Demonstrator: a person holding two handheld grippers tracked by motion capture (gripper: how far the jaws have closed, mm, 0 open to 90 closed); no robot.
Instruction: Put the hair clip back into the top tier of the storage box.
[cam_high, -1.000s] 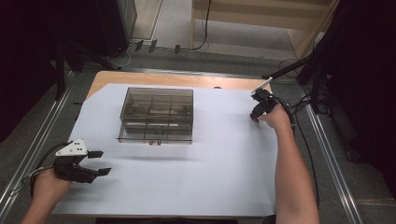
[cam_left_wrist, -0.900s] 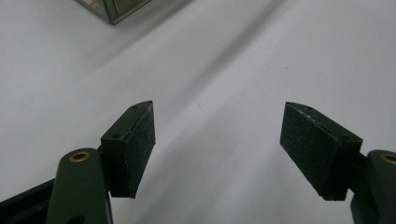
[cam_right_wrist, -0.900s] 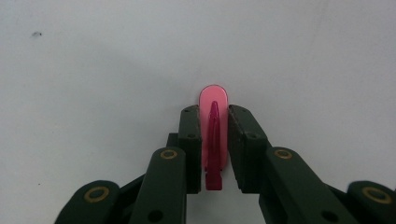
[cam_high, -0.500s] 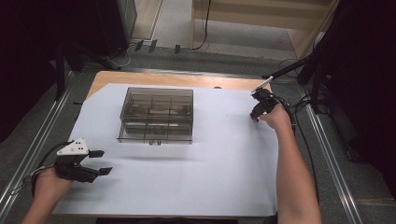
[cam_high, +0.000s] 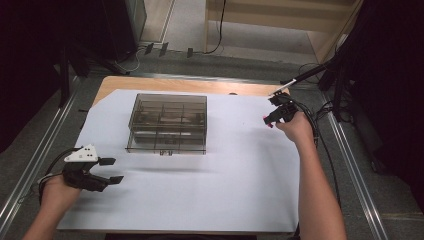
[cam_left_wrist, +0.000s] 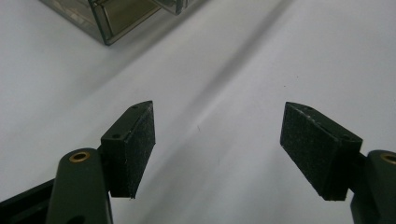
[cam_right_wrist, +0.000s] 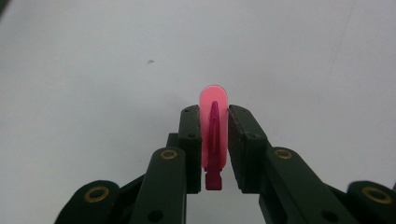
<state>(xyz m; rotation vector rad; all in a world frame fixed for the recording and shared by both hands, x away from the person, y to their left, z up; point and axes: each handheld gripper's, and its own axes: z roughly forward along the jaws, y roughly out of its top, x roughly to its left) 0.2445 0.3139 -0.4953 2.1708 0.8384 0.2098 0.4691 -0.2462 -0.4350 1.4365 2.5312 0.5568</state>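
Right tongs (cam_right_wrist: 214, 140): jaws drawn close, pads pressing on both flat sides of a small pink plastic piece (cam_right_wrist: 214, 116). The rounded pale-pink end of the piece stands clear above the pad tips; a darker magenta stem runs down between the pads and ends in a small nub below them. In the high view these tongs (cam_high: 272, 117) sit at the right of the frame, centre height, over the right edge of the white sheet (cam_high: 210, 190), with a speck of pink at their tip.

Pink plastic piece, handling (judged): very light, thin, stiff, smooth-sided and so apt to slip or twist if pinched at its rounded end. The present hold across the flat faces near the middle looks the soundest place. Probably brittle at the thin stem; a moderate squeeze should do.

Left tongs (cam_left_wrist: 217, 149): jaws wide apart, nothing between the pads, only bare sheet beneath. In the high view they (cam_high: 107, 171) lie at the lower left of the frame, held low over the sheet.

Compartment box (cam_high: 167, 124): smoky translucent plastic, divided into several cells, upper centre of the high view, well apart from both tongs. Its corner (cam_left_wrist: 107, 23) appears at the upper left of the left gripper view.

Table (cam_high: 150, 84): wooden top, mostly covered by the sheet.
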